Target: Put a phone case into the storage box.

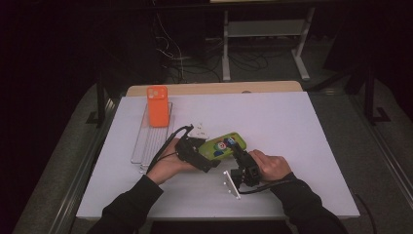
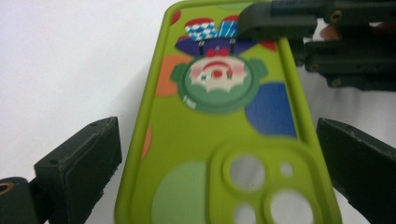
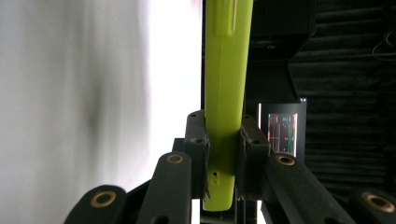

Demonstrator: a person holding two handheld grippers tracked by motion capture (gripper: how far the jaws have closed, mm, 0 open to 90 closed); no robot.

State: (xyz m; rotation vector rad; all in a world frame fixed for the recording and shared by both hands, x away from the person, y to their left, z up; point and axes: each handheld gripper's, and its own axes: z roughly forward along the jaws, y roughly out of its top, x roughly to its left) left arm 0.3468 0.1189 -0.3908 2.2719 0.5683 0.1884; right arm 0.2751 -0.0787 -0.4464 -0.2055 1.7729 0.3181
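Lime-green phone case (image 2: 224,140) with a clown print sits between the left gripper's (image 2: 219,163) released jaws, the right gripper's (image 3: 224,140) jaws clenching its edge.

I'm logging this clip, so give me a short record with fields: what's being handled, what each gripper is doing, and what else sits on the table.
item handled: green phone case, clown print, camera cutouts toward the left gripper
right gripper: jaws shut on the case's edge
left gripper: jaws open, one on each side of the case, not pressing it
support: white table
other items: orange phone case propped upright on a clear rack at the table's far left
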